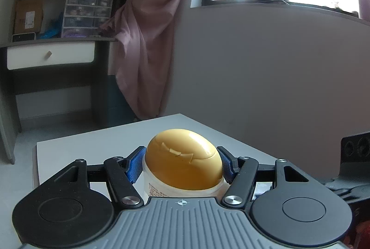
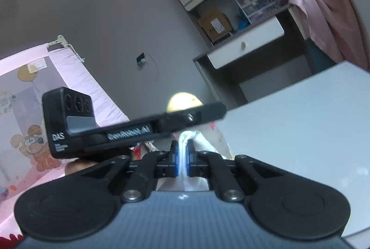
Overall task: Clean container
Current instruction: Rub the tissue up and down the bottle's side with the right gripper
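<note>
A white container with a domed yellow lid (image 1: 183, 160) sits between the blue pads of my left gripper (image 1: 182, 164), which is shut on its white body above the white table (image 1: 104, 140). My right gripper (image 2: 182, 152) is shut on a white cloth (image 2: 185, 156) that bunches out ahead of the fingers. In the right wrist view the left gripper's black body (image 2: 129, 124) crosses just ahead, and the yellow lid (image 2: 182, 101) shows behind it. The cloth is close below the container; contact is hidden.
The white table's edge (image 2: 289, 110) runs to the right. A desk with a white drawer (image 1: 49, 56) and shelves stands at the back left, next to a pink curtain (image 1: 150, 41). A pink cot wall (image 2: 34, 110) is on the left.
</note>
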The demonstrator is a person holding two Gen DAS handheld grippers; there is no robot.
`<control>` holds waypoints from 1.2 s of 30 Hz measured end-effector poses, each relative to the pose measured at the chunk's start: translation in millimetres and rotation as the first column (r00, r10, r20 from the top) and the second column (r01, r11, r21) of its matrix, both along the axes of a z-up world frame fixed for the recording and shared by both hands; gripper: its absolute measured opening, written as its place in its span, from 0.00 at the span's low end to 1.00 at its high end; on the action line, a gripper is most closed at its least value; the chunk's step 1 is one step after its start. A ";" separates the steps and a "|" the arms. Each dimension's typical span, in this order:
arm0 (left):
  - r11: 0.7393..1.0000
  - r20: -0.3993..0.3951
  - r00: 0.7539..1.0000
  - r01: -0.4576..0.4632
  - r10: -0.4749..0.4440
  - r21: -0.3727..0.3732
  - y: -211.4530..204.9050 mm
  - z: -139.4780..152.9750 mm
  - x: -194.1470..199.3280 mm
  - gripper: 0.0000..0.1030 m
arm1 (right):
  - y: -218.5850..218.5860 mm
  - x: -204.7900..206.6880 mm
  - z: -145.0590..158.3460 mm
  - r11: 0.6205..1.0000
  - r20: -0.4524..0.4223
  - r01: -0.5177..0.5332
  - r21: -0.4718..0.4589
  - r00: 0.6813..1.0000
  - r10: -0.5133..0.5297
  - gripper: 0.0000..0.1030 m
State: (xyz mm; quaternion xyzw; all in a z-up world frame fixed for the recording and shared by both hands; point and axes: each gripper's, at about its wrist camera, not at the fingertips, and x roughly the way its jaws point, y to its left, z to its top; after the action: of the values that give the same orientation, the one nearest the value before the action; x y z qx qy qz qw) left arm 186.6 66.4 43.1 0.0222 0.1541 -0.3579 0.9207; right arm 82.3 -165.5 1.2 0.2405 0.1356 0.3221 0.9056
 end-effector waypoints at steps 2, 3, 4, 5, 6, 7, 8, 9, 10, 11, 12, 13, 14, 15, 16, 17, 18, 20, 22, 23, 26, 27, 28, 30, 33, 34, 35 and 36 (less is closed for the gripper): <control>1.000 0.006 1.000 0.004 -0.004 -0.003 0.6 -13.1 -9.3 0.63 | -1.1 1.3 -4.6 1.000 -0.013 -0.004 0.002 1.000 0.004 0.05; 1.000 0.007 1.000 0.004 -0.004 -0.002 0.5 -13.5 -10.6 0.63 | -1.7 1.9 -6.8 1.000 -0.018 -0.006 0.002 1.000 0.006 0.05; 1.000 0.008 1.000 0.004 -0.004 0.000 0.6 -14.0 -12.1 0.63 | -2.1 2.0 -8.8 1.000 -0.024 -0.008 0.001 1.000 0.008 0.05; 1.000 0.010 1.000 0.004 -0.004 0.001 0.8 -14.6 -13.8 0.64 | -2.0 2.0 -10.2 1.000 -0.030 -0.011 -0.002 0.999 0.011 0.05; 1.000 0.011 1.000 0.003 -0.003 0.003 1.1 -15.1 -15.4 0.64 | -1.9 2.1 -11.6 1.000 -0.035 -0.014 -0.006 0.999 0.013 0.05; 1.000 0.012 1.000 0.003 -0.003 0.005 1.3 -15.6 -17.1 0.64 | -1.7 2.0 -12.8 1.000 -0.042 -0.015 -0.009 0.999 0.015 0.05; 1.000 0.014 1.000 0.002 -0.003 0.007 1.4 -16.0 -19.0 0.64 | -1.5 1.9 -14.0 1.000 -0.050 -0.016 -0.012 0.999 0.015 0.05; 1.000 0.014 1.000 0.002 -0.002 0.009 1.6 -16.3 -20.9 0.64 | -1.3 1.6 -15.1 1.000 -0.056 -0.015 -0.017 0.998 0.014 0.05; 1.000 0.014 1.000 0.002 -0.002 0.010 2.6 -16.3 -21.7 0.64 | -1.1 1.3 -16.3 1.000 -0.062 -0.014 -0.021 0.998 0.012 0.05; 1.000 0.013 1.000 0.002 -0.002 0.011 3.3 -16.4 -23.0 0.64 | -1.0 0.9 -17.4 1.000 -0.068 -0.012 -0.026 0.998 0.010 0.05; 1.000 0.013 1.000 0.001 -0.002 0.012 3.5 -16.7 -25.4 0.64 | -0.9 0.8 -18.9 1.000 -0.075 -0.011 -0.029 0.997 0.009 0.05; 1.000 0.013 1.000 0.001 -0.001 0.013 4.4 -16.7 -26.1 0.64 | -0.8 0.8 -20.5 0.999 -0.082 -0.010 -0.031 0.997 0.007 0.05; 1.000 0.012 1.000 0.001 -0.001 0.015 5.6 -16.3 -25.7 0.64 | -1.0 1.1 -22.1 0.999 -0.090 -0.009 -0.033 0.996 0.006 0.05; 1.000 0.012 1.000 0.001 -0.001 0.017 5.8 -16.6 -27.8 0.64 | -1.1 1.5 -23.5 0.999 -0.097 -0.007 -0.034 0.995 0.003 0.05; 1.000 0.012 1.000 0.000 0.000 0.018 6.6 -16.4 -28.3 0.64 | -1.3 1.9 -24.8 0.999 -0.104 -0.004 -0.036 0.995 0.000 0.05; 1.000 0.013 1.000 0.000 0.000 0.019 7.7 -16.1 -28.3 0.64 | -1.5 2.3 -26.1 0.999 -0.111 0.000 -0.039 0.994 -0.004 0.05; 1.000 0.013 1.000 -0.001 0.000 0.019 8.2 -16.6 -31.0 0.64 | -1.8 2.9 -27.2 0.999 -0.117 0.003 -0.042 0.993 -0.008 0.05; 1.000 0.013 1.000 -0.001 0.000 0.020 8.2 -16.3 -34.2 0.64 | -2.3 4.4 -29.5 0.999 -0.128 0.009 -0.048 0.992 -0.015 0.06; 1.000 0.011 1.000 -0.001 0.000 0.021 3.2 -11.1 -27.1 0.64 | -2.7 5.6 -31.6 0.999 -0.138 0.014 -0.052 0.990 -0.021 0.06; 1.000 0.010 1.000 0.000 -0.001 0.020 3.0 -11.3 -29.6 0.64 | -2.9 6.0 -32.7 0.999 -0.142 0.016 -0.052 0.990 -0.023 0.06; 1.000 0.008 1.000 0.002 -0.002 0.021 3.3 -10.4 -25.3 0.64 | -3.2 6.8 -35.0 0.998 -0.148 0.017 -0.053 0.989 -0.025 0.06; 1.000 0.008 1.000 0.003 -0.003 0.022 2.9 -10.6 -27.3 0.64 | -3.1 6.7 -35.1 0.999 -0.149 0.017 -0.052 0.989 -0.024 0.06; 1.000 0.007 1.000 0.003 -0.003 0.023 2.8 -10.7 -28.2 0.64 | -2.8 6.7 -34.8 0.999 -0.150 0.017 -0.052 0.988 -0.025 0.06; 1.000 0.006 1.000 0.002 -0.003 0.026 3.4 -10.9 -26.9 0.64 | -2.3 5.2 -31.9 0.999 -0.144 0.019 -0.049 0.989 -0.026 0.06; 1.000 0.005 1.000 0.004 -0.004 0.028 4.7 -10.7 -25.8 0.64 | -2.2 1.2 -22.6 0.999 -0.113 0.023 -0.042 0.993 -0.027 0.06; 1.000 0.003 1.000 0.006 -0.006 0.029 5.0 -10.8 -26.9 0.64 | -2.3 -0.5 -18.4 0.999 -0.098 0.023 -0.039 0.995 -0.027 0.06; 1.000 -0.001 1.000 0.008 -0.008 0.029 5.4 -10.7 -25.1 0.64 | -2.5 -2.2 -14.3 0.999 -0.082 0.024 -0.036 0.996 -0.027 0.06; 0.999 -0.005 1.000 0.009 -0.009 0.030 5.6 -10.8 -22.4 0.64 | -2.8 -3.2 -10.0 0.999 -0.066 0.025 -0.032 0.997 -0.027 0.06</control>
State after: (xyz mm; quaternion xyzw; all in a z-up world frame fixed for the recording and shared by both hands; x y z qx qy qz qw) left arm 164.2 72.0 32.3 0.0361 0.1615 -0.3598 0.9182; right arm 79.1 -168.2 -8.9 0.2389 0.1675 0.2999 0.9083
